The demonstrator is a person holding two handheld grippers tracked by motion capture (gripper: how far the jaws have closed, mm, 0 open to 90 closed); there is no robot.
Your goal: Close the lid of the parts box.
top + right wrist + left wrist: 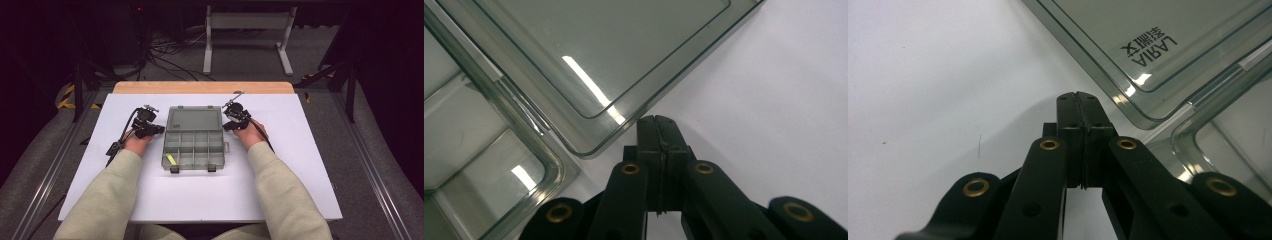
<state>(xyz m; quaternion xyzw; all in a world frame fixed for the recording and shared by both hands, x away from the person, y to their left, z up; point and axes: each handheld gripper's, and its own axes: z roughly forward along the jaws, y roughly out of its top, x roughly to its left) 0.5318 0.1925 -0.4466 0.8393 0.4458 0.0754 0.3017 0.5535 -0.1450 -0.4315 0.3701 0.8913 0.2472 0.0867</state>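
**A:** What have I got in front of me?

**B:** From my seat, the organizer box (193, 145) sits in the middle of the white table (300, 190), clear and smoky-grey. Its lid (194, 119) is thrown back flat on the far side, and the divided tray faces up on the near side with two dark latches (191, 169) at the near edge. In the near-left compartment I see one small yellow piece (171, 159) — I cannot tell what it is.

**A:** And my grippers?

**B:** My left gripper (159, 129) rests at the box's left side, by the corner where lid meets tray. In the left gripper view its jaws are pressed together with nothing between them, the tips on the bare table just beside the lid's rounded corner (1143, 117) — whether they touch it I cannot tell. My right gripper (226, 125) mirrors it on the right side. In the right gripper view its jaws are also closed on nothing, the tips just beside the lid's other corner (589, 150).

**A:** Beyond that?

**B:** A wooden strip (202, 87) along the table's far edge, then cables (170, 55) and a grey stand (247, 35) on the floor.
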